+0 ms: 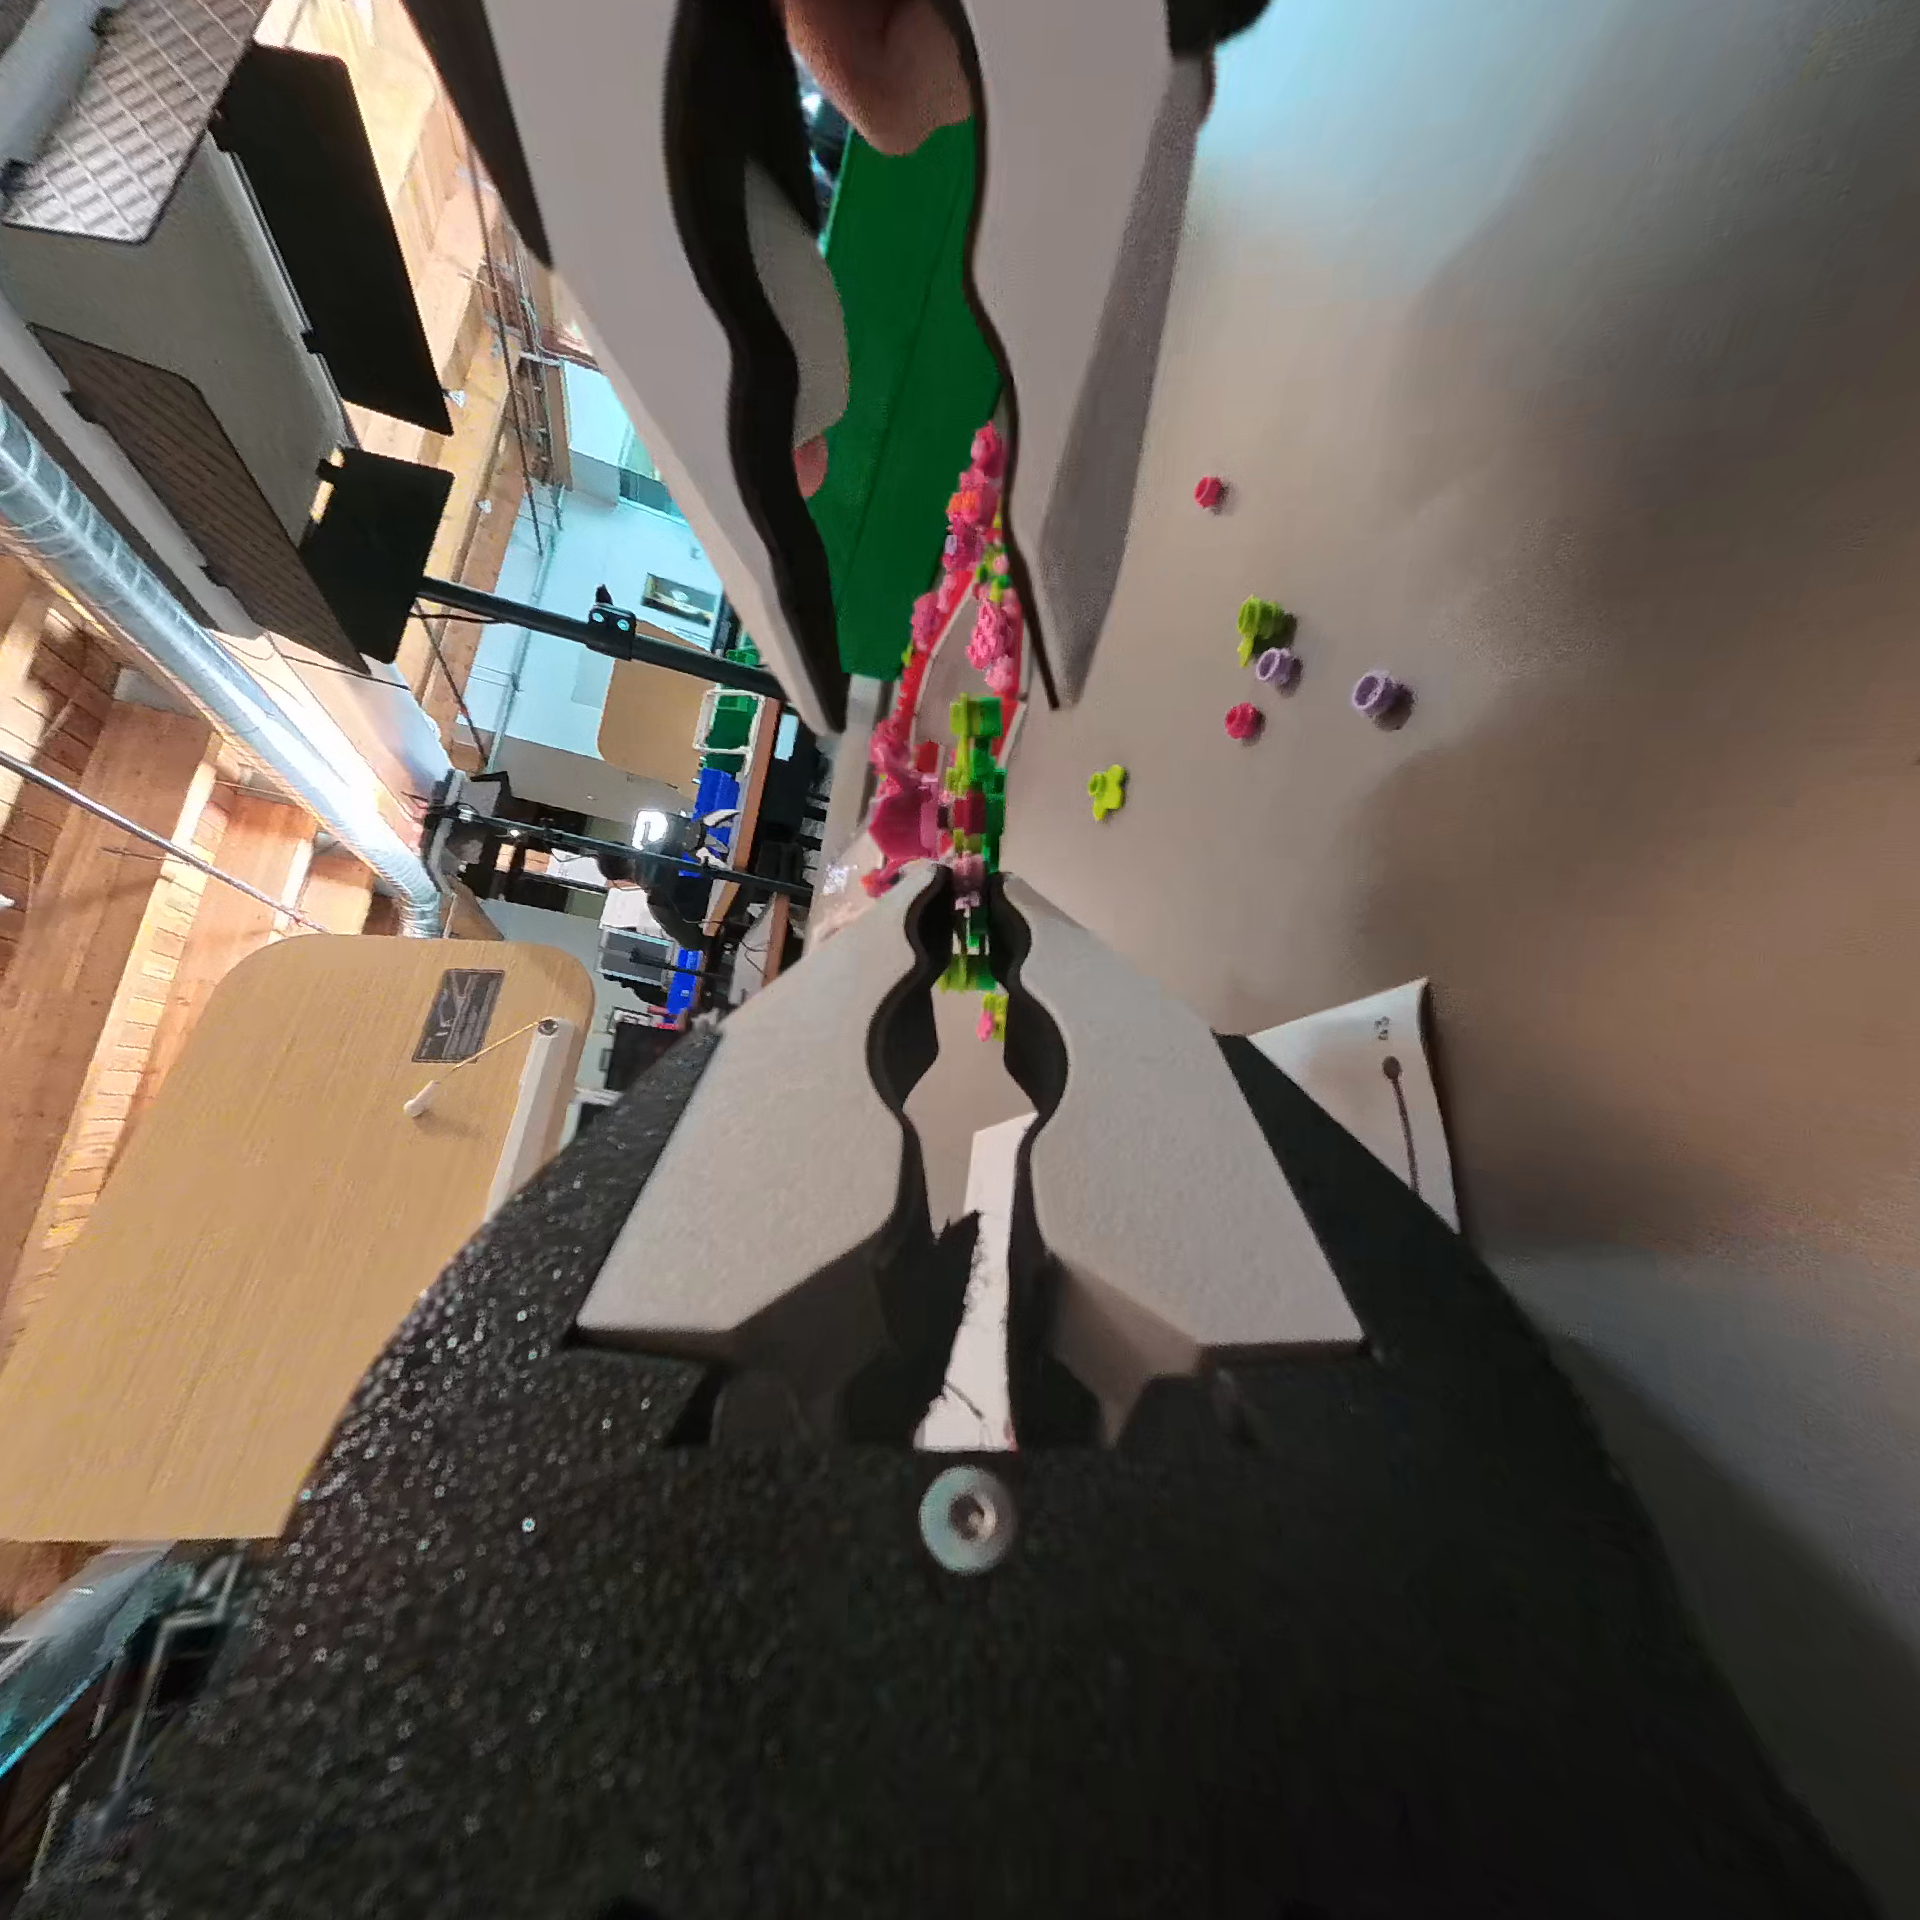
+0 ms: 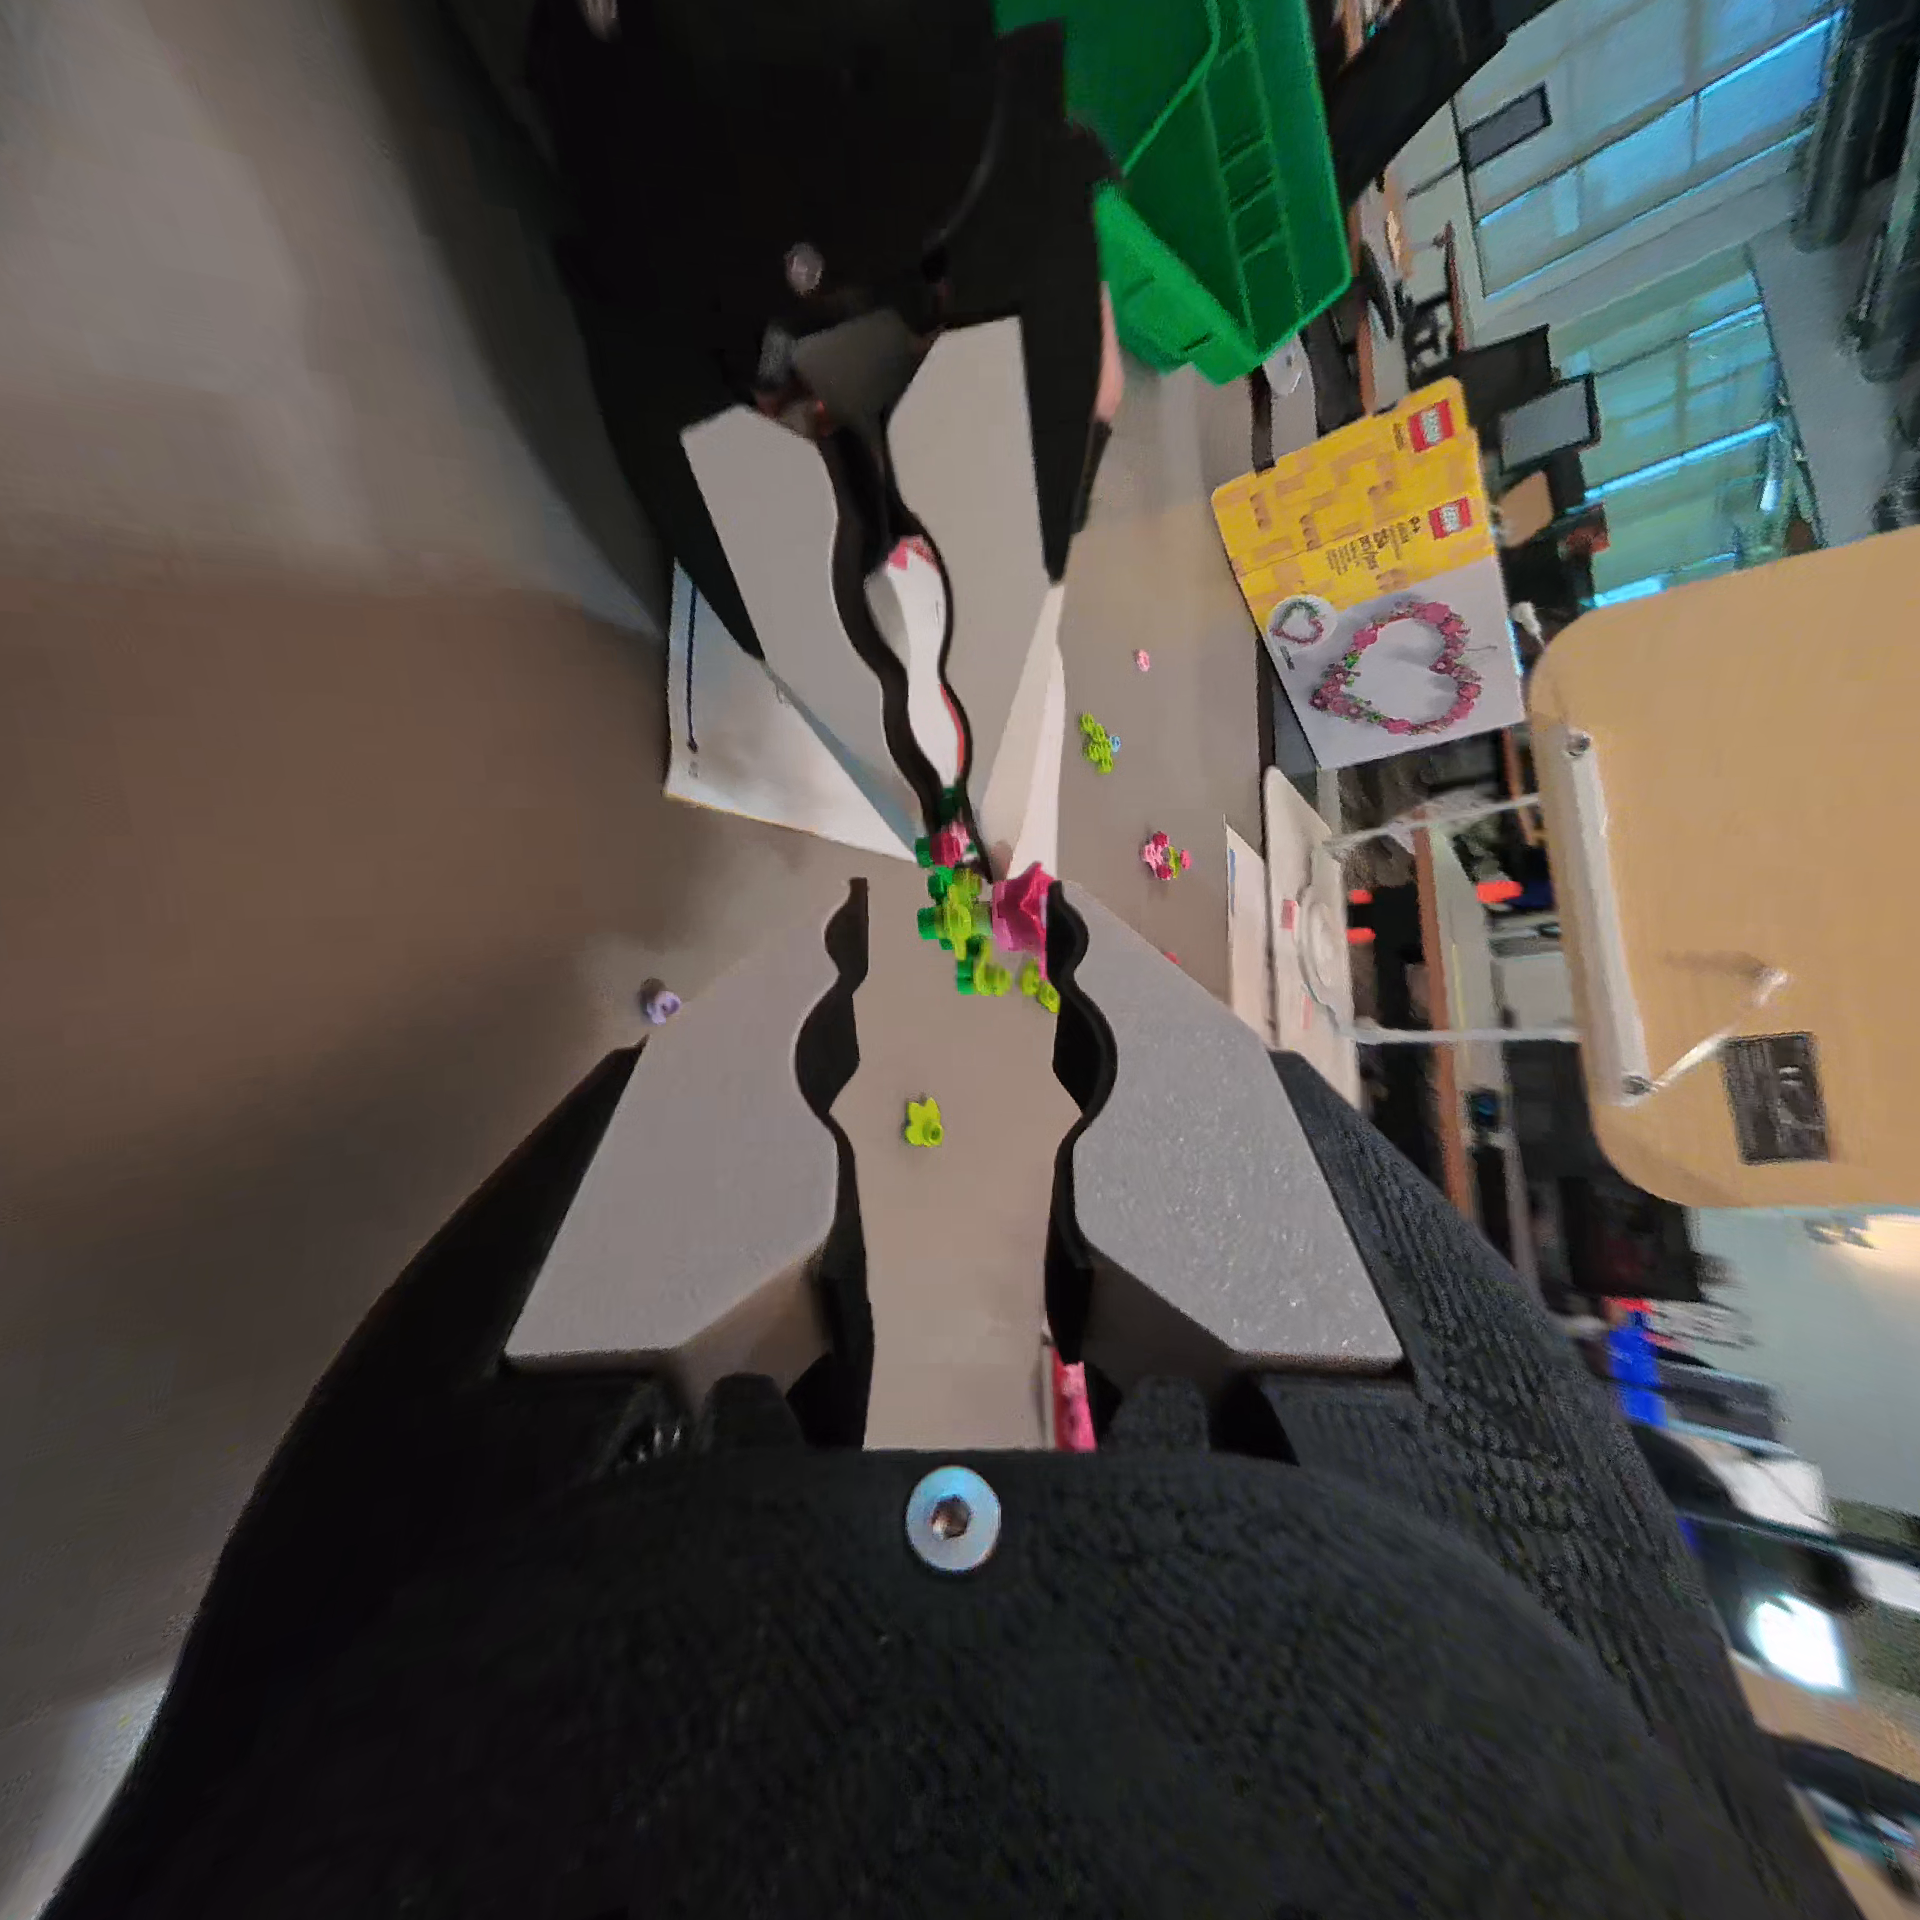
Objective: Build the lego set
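The heart [image 1: 951, 748], a partly built ring of pink and green lego, lies on the surface [image 1: 1558, 416]. The left claw [image 1: 971, 894] is closed on its near edge, tips pinched over a small pink-and-green cluster. In the right wrist view the same cluster [image 2: 971, 914] shows between the two claws, and the right claw [image 2: 956, 894] stands wide open, its right finger [image 2: 1060, 935] touching or just beside a pink flower piece [image 2: 1018, 909]; nothing is held in it.

The step in hand looks like steadying the heart with the left claw while the right one goes for a piece at the build's edge. I judge the next move calls for the right claw to centre on that flower and close gently, since the grip on the heart is narrow and a sideways push could twist it or break the ring.

Only the left wrist view shows the long run of the heart, the loose pink stud [image 1: 1207, 490], the purple studs [image 1: 1380, 694] and a lime piece [image 1: 1108, 792] well apart from the build, and a paper sheet [image 1: 1361, 1091] nearby. Only the right wrist view shows the set's box [image 2: 1371, 582], a green bin [image 2: 1216, 177], a lime piece [image 2: 923, 1124] lying between the open fingers, and another flower [image 2: 1162, 854] off to the side.
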Motion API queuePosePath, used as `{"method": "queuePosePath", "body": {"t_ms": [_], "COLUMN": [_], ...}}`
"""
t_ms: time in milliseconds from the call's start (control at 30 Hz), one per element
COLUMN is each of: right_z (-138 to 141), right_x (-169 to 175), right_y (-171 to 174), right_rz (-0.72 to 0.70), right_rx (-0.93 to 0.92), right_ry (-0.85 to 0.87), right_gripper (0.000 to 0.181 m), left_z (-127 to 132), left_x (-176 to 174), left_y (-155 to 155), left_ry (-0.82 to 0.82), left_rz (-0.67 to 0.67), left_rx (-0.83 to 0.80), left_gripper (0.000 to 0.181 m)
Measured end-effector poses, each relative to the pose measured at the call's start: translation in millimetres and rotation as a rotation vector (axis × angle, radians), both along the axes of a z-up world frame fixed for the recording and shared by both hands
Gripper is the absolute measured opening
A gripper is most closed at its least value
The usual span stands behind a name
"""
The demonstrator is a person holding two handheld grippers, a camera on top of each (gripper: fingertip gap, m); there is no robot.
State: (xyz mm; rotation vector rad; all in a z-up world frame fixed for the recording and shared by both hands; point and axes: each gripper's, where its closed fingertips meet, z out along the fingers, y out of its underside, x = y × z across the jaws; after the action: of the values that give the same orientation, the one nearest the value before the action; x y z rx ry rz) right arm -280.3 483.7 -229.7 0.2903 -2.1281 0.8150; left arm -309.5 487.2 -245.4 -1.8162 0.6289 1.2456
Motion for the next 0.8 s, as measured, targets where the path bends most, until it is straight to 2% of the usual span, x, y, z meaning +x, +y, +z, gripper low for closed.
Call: {"method": "queuePosePath", "body": {"t_ms": [67, 167, 233, 400, 500, 633, 800], "right_z": [10.9, 21.7, 21.2, 16.9, 11.3, 4.7, 3.5], "right_x": [3.6, 2.8, 5.5, 17.6, 23.3, 23.0, 22.2], "right_y": [0.0, 3.5, 5.3, 4.8, 2.9, 0.0, -0.8], "right_rz": [0.005, -0.021, -0.018, 0.038, 0.064, 0.058, 0.061], "right_rx": [-0.134, -0.318, -0.372, -0.432, -0.422, -0.402, -0.398], "right_ry": [-0.110, -0.363, -0.544, -0.873, -0.970, -0.994, -0.977], "right_gripper": [0.035, 0.041, 0.043, 0.041, 0.036, 0.034, 0.020], "left_z": [2.7, 5.4, 4.1, 8.6, 8.9, 10.9, 12.7], "left_x": [2.4, 12.7, 24.2, 40.7, 43.7, 46.0, 47.0], "left_y": [0.8, 3.7, 6.4, 8.2, 8.3, 8.4, 8.9], "left_ry": [0.037, 0.108, 0.139, 0.181, 0.184, 0.196, 0.203], "left_rz": [-0.017, -0.079, -0.147, -0.234, -0.257, -0.270, -0.272], "left_rx": [0.008, 0.013, 0.004, 0.035, 0.040, 0.049, 0.060], "left_gripper": [0.004, 0.003, 0.003, 0.003, 0.003, 0.003, 0.004]}}
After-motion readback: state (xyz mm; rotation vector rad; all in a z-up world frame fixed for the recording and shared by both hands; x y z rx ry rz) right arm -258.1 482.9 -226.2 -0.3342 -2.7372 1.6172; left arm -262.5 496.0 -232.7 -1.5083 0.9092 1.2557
